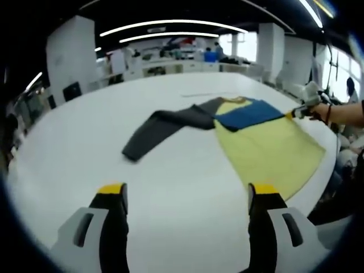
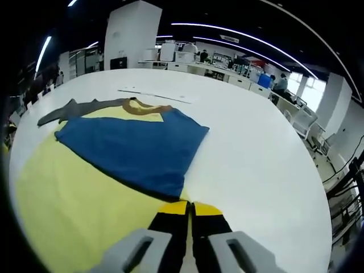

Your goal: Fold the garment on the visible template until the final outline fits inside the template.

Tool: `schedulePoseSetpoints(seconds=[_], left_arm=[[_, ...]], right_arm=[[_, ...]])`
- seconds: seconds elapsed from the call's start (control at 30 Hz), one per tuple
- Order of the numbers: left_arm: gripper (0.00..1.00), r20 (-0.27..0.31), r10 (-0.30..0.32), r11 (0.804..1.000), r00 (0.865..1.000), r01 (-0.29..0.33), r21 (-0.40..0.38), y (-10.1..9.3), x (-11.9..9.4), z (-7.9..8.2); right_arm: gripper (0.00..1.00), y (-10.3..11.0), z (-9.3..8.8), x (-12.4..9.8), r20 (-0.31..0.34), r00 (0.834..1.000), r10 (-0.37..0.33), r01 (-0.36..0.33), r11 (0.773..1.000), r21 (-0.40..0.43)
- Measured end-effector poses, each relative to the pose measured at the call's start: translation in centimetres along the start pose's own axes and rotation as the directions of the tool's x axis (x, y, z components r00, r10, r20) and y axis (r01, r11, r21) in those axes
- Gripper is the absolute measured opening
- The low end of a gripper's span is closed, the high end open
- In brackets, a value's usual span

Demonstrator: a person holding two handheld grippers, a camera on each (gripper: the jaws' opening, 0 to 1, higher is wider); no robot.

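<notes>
Garment (image 1: 259,139) lay flat near the white table's (image 1: 170,187) right edge, blue sleeve (image 2: 136,145) folded across its yellow body, grey sleeve (image 1: 165,128) spread out. Right gripper (image 2: 189,209) pinched the blue sleeve's tip; left gripper (image 1: 187,190) hovered with jaws apart.

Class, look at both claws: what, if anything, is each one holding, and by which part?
The right claw is shut at the edge of the garment, near the end of the folded blue sleeve. The left claw is open, holding nothing.

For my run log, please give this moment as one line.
left gripper open above table | right gripper shut at blue sleeve edge | grey sleeve spread out
</notes>
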State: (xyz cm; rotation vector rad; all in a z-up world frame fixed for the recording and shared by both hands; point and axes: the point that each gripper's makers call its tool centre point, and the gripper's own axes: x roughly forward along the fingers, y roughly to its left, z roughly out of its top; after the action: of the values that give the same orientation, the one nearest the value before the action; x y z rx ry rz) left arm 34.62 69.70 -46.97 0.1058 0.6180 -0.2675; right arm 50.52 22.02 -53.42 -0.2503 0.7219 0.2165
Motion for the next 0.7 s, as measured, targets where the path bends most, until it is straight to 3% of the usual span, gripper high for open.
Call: schedulePoseSetpoints(seconds=[0.2,0.33,0.47,0.53,0.7], left_arm=[[0.83,0.0,0.004,1.0,1.0,-0.004,-0.002,0.2,0.1,0.1],[0.81,-0.017,0.017,1.0,1.0,-0.017,0.003,0.9,0.6,0.3],[0.8,-0.017,0.028,0.999,0.999,-0.029,-0.016,1.8,1.1,0.7],[0.79,-0.002,0.027,0.998,1.0,-0.027,-0.057,2.3,1.4,1.3],[0.76,-0.019,0.052,0.998,0.998,-0.053,-0.044,3.8,2.5,1.6]], right_arm=[[0.02,-0.4,-0.1,-0.1,-0.001,1.0,-0.015,0.015,0.998,0.059],[0.22,-0.7,0.6,-0.8,0.027,0.999,-0.03,0.027,0.995,0.098],[0.51,-0.3,1.9,-1.7,0.091,0.996,-0.006,-0.008,0.988,0.153],[0.58,0.3,2.6,-2.5,0.116,0.993,0.023,-0.042,0.986,0.162],[0.75,2.5,3.7,-4.2,0.132,0.986,0.101,-0.122,0.979,0.165]])
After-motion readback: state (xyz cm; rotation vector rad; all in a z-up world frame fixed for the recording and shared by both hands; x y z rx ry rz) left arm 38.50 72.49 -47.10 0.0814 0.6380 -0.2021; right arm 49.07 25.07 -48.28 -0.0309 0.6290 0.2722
